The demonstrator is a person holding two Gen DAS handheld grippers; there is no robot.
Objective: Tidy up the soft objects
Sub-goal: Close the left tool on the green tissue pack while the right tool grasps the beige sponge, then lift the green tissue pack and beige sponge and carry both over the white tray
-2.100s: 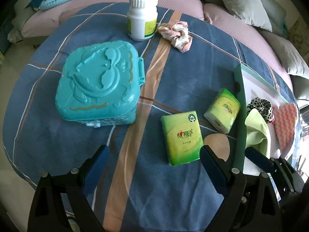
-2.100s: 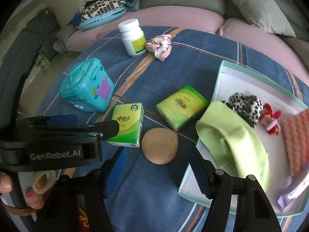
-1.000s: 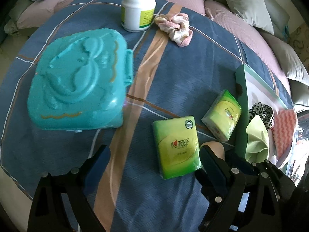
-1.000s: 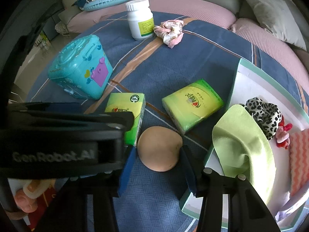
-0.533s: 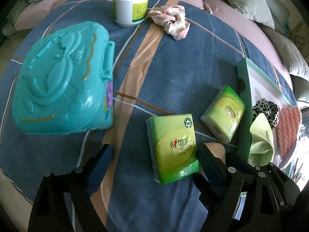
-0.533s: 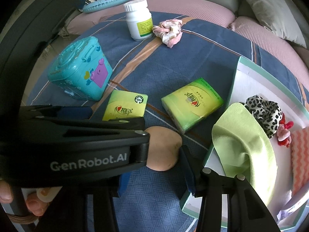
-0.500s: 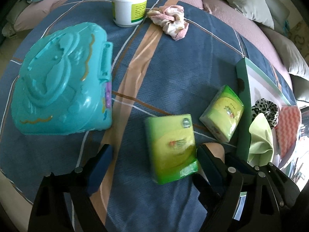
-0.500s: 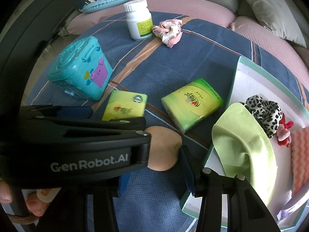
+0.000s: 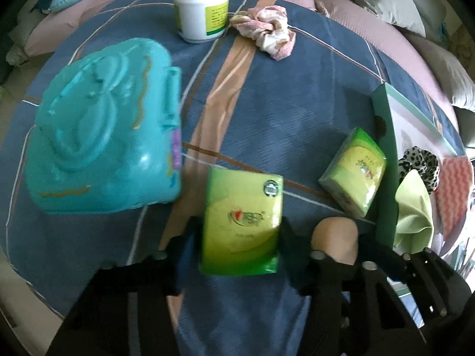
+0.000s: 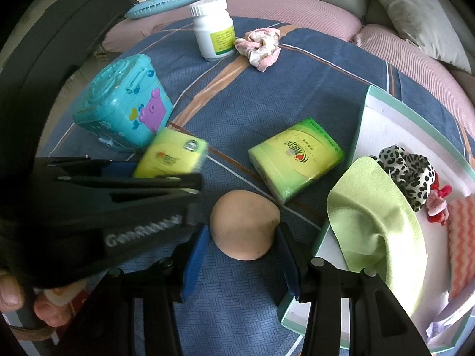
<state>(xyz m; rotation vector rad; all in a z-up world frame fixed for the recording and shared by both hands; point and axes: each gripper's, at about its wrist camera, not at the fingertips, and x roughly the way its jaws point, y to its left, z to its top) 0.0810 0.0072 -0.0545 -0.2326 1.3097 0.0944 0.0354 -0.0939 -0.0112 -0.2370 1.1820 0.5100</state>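
My left gripper (image 9: 237, 231) is shut on a green tissue pack (image 9: 242, 222), which also shows in the right wrist view (image 10: 170, 155) raised off the blue cloth. My right gripper (image 10: 242, 234) has its jaws around a tan round sponge (image 10: 245, 225) lying on the cloth; whether they press on it is unclear. A second green tissue pack (image 10: 295, 158) lies beside the white tray (image 10: 383, 109). The tray holds a lime cloth (image 10: 374, 216), a leopard scrunchie (image 10: 406, 169) and a pink wavy sponge (image 10: 460, 237). A pink scrunchie (image 10: 261, 44) lies at the far side.
A teal plastic case (image 10: 121, 109) stands to the left, close to the held pack. A white pill bottle (image 10: 213, 28) stands at the far side next to the pink scrunchie. A pink cushion rim and grey pillows ring the cloth.
My left gripper has closed on the near tissue pack and lifted it. My right gripper has moved forward and narrowed around the tan sponge.
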